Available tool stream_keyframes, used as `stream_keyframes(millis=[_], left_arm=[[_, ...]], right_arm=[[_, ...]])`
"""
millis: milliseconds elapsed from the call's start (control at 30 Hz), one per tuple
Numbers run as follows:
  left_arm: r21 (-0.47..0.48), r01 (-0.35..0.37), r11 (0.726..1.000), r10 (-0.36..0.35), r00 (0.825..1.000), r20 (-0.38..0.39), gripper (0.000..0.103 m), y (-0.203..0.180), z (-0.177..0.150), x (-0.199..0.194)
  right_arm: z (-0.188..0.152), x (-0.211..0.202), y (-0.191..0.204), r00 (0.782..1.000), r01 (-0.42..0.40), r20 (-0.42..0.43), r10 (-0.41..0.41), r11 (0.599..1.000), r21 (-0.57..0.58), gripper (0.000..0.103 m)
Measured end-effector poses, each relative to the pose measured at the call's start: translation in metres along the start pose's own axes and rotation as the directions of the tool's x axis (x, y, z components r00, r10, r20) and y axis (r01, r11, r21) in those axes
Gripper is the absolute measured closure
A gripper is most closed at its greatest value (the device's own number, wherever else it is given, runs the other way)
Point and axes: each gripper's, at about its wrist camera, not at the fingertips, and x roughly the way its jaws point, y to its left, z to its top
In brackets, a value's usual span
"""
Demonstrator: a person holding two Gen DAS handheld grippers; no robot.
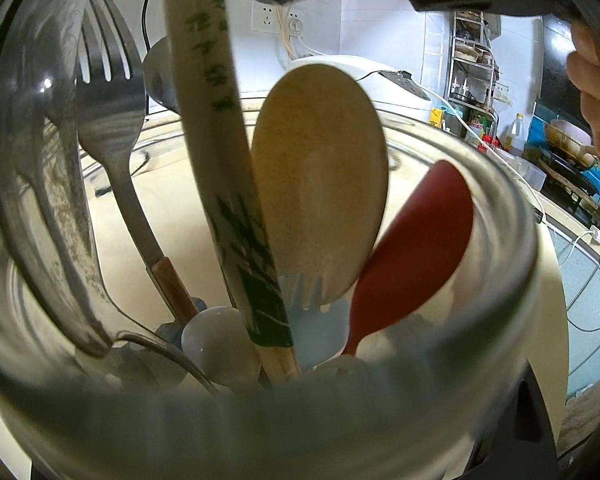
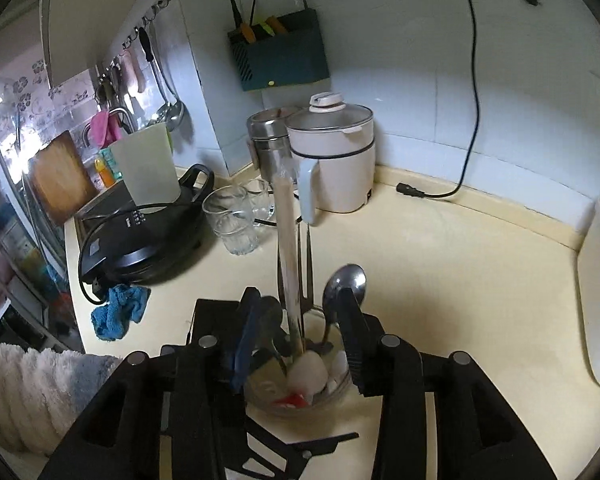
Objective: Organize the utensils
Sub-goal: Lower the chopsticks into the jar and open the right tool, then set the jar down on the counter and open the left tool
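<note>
Several utensils crowded the glass jar (image 1: 500, 240) in the left wrist view: a metal fork (image 1: 112, 112), paper-sleeved chopsticks (image 1: 220, 152), a pale wooden spoon (image 1: 320, 184), a red spoon (image 1: 416, 248) and a small blue fork (image 1: 312, 320). Whether the left gripper was clenched or released could not be told.

From the right wrist, the right gripper (image 2: 300, 336) hung spread above the jar (image 2: 332, 396) on the cream counter (image 2: 460, 280), gripping nothing; a metal spoon (image 2: 346, 284) and the chopsticks (image 2: 288, 248) stood upright inside.

Soft, even indoor light; strong fisheye bending and dark corners. The left view is blurred close through the glass jar (image 1: 500, 208); the tabletop (image 2: 440, 272) glares pale.
</note>
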Motion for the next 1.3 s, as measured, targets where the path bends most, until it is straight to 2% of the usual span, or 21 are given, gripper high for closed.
stream_keyframes(millis=[100,200,333,500,933,1100,1167,1300], left_arm=[[0.000,0.000,1.000,0.000,1.000,0.000,0.010,0.000,0.000,0.000],[0.000,-0.001,1.000,0.001,1.000,0.000,0.010,0.000,0.000,0.000],[0.001,-0.003,1.000,0.003,1.000,0.000,0.010,0.001,0.000,0.000],[0.005,-0.004,1.000,0.004,1.000,-0.002,0.009,0.001,0.001,0.000],[0.002,-0.041,0.999,0.041,0.999,-0.027,0.008,-0.006,-0.004,0.000],[-0.032,-0.065,0.997,0.063,0.997,-0.044,0.000,0.001,-0.009,-0.010],[-0.048,-0.056,0.997,0.055,0.998,-0.041,0.000,0.005,-0.010,-0.018],[-0.097,-0.052,0.994,0.052,0.999,-0.005,0.000,0.012,-0.012,-0.046]], right_arm=[[-0.002,0.000,-0.005,0.999,0.035,-0.021,-0.034,0.999,0.020,0.063],[-0.001,-0.004,-0.007,0.994,0.104,-0.042,-0.103,0.994,0.014,0.063],[-0.003,-0.008,-0.006,0.975,0.210,-0.067,-0.212,0.977,-0.029,0.063],[-0.011,-0.008,-0.011,0.957,0.271,-0.102,-0.273,0.962,-0.036,0.063],[-0.028,-0.011,-0.022,0.933,0.328,-0.154,-0.324,0.945,-0.002,0.063],[-0.036,-0.012,-0.029,0.922,0.353,-0.178,-0.343,0.935,0.024,0.063],[-0.040,-0.013,-0.031,0.917,0.366,-0.187,-0.353,0.930,0.036,0.062],[-0.051,-0.019,-0.034,0.907,0.390,-0.199,-0.371,0.918,0.068,0.049]])
